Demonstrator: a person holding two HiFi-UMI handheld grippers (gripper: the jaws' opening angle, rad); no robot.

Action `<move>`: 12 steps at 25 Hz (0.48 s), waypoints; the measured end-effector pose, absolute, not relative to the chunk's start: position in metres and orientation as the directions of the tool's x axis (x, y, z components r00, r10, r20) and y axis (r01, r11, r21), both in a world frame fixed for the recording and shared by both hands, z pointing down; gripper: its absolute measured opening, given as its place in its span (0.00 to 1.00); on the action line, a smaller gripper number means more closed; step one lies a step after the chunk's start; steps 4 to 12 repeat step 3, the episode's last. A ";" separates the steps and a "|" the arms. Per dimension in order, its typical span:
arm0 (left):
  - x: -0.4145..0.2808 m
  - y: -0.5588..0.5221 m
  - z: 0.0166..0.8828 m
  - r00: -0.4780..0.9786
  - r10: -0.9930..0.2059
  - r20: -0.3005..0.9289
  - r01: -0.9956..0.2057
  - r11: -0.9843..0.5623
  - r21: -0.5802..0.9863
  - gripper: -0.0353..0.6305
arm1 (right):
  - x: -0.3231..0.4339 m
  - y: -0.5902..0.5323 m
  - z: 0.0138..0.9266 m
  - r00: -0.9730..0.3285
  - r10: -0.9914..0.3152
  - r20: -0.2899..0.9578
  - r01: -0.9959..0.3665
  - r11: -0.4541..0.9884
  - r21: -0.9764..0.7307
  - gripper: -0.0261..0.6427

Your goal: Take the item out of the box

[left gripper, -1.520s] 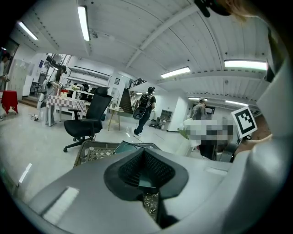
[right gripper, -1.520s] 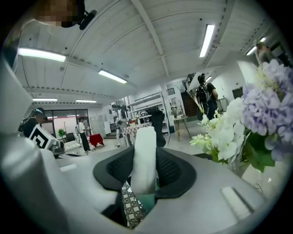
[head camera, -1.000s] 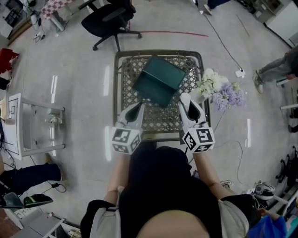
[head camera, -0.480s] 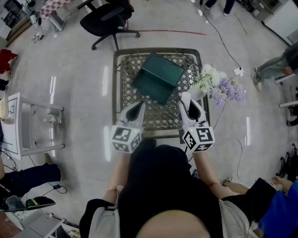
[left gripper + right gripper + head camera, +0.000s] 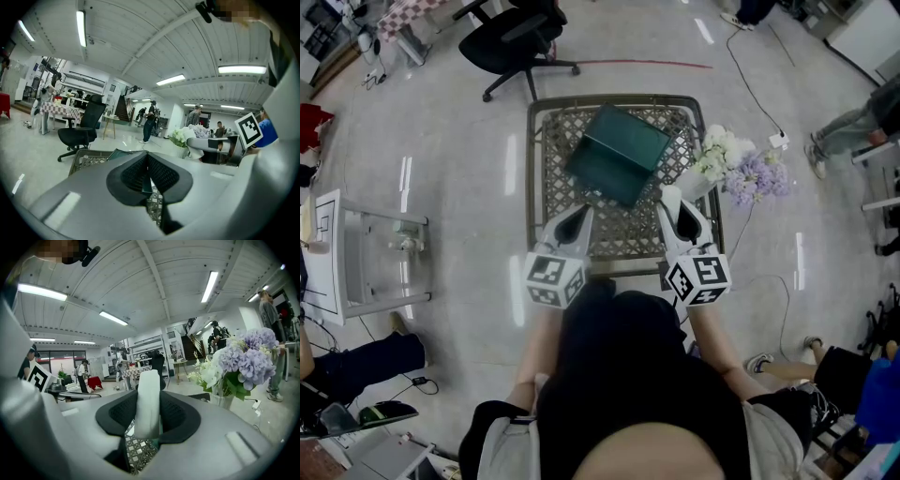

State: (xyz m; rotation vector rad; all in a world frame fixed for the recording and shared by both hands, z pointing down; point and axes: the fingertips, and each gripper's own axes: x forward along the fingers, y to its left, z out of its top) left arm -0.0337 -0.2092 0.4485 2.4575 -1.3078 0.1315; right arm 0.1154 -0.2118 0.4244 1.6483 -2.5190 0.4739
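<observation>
You had on a dark top (image 5: 637, 375) with pale short sleeves (image 5: 502, 442). At the lattice table's (image 5: 551, 169) near edge, your left gripper (image 5: 578, 215) and right gripper (image 5: 673, 202) were pale grey shells, black pads, black-and-white marker cubes (image 5: 553, 279).

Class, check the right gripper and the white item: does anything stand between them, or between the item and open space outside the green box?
Nothing visible does. The right gripper's jaws are closed on the white item, which stands upright between them above the table, beside the green box. Flowers stand further right.
</observation>
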 end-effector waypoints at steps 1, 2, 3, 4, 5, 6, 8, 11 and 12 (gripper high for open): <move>-0.034 -0.209 0.449 0.569 -0.786 0.244 -0.818 -0.511 0.264 0.06 | 0.114 -0.211 0.425 -0.413 -0.877 0.246 -0.906 0.369 -0.206 0.24; -0.035 -0.209 0.449 0.568 -0.786 0.244 -0.819 -0.510 0.264 0.06 | 0.113 -0.211 0.425 -0.415 -0.876 0.246 -0.906 0.371 -0.206 0.24; -0.035 -0.209 0.449 0.568 -0.786 0.244 -0.819 -0.510 0.264 0.06 | 0.112 -0.211 0.425 -0.416 -0.875 0.246 -0.905 0.373 -0.206 0.24; -0.035 -0.209 0.449 0.568 -0.786 0.244 -0.819 -0.510 0.264 0.06 | 0.112 -0.211 0.425 -0.416 -0.875 0.246 -0.905 0.373 -0.206 0.24; -0.035 -0.209 0.449 0.568 -0.786 0.244 -0.819 -0.510 0.264 0.06 | 0.112 -0.211 0.425 -0.416 -0.875 0.246 -0.905 0.373 -0.206 0.24; -0.035 -0.209 0.449 0.568 -0.786 0.244 -0.819 -0.510 0.264 0.06 | 0.112 -0.211 0.425 -0.416 -0.875 0.246 -0.905 0.373 -0.206 0.24; -0.035 -0.209 0.449 0.568 -0.786 0.244 -0.819 -0.510 0.264 0.06 | 0.112 -0.211 0.425 -0.416 -0.875 0.246 -0.905 0.373 -0.206 0.24; -0.035 -0.209 0.449 0.568 -0.786 0.244 -0.819 -0.510 0.264 0.06 | 0.112 -0.211 0.425 -0.416 -0.875 0.246 -0.905 0.373 -0.206 0.24; -0.035 -0.209 0.449 0.568 -0.786 0.244 -0.819 -0.510 0.264 0.06 | 0.112 -0.211 0.425 -0.416 -0.875 0.246 -0.905 0.373 -0.206 0.24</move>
